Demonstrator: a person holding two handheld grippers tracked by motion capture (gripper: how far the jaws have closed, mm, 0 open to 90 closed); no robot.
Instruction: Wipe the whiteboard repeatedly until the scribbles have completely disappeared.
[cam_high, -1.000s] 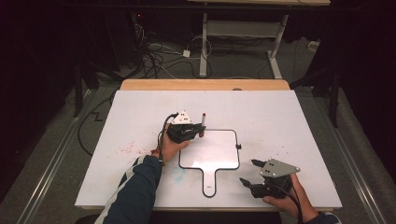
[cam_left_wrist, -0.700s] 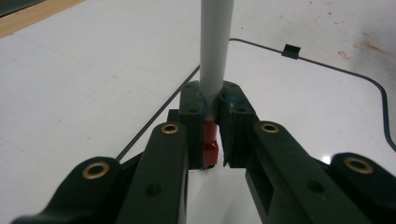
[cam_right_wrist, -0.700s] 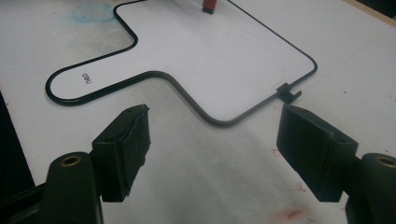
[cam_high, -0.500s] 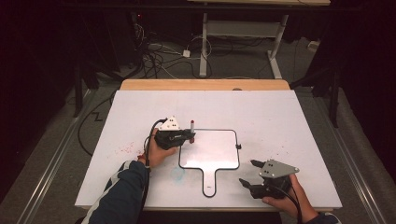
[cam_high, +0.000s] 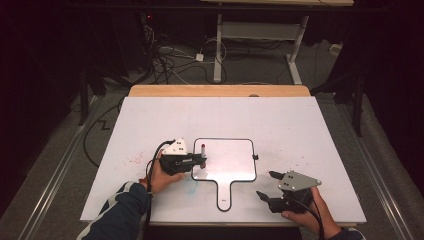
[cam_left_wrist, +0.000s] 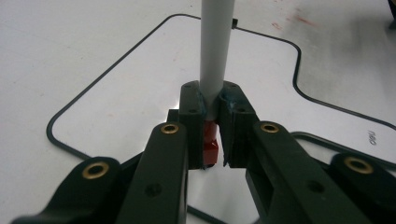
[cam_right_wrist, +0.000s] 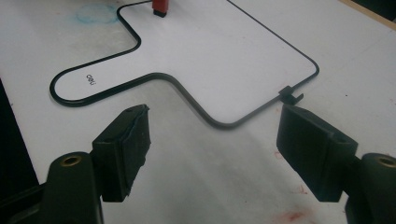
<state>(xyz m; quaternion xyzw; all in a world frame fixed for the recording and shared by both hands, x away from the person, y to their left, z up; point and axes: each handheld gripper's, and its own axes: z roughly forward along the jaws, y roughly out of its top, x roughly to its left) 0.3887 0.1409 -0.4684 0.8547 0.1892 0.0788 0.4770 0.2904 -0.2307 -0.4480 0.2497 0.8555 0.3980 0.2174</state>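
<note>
Marker (cam_left_wrist: 215, 65) upright in left tongs (cam_left_wrist: 212, 121), red cap down on whiteboard (cam_high: 235, 160).

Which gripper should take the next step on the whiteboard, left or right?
Left. The left gripper is already shut on the marker at the handheld whiteboard's left edge. The right gripper sits open off the board's lower right corner, holding nothing.

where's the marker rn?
High view: the marker stands upright in the left gripper, at the left edge of the whiteboard.
</note>
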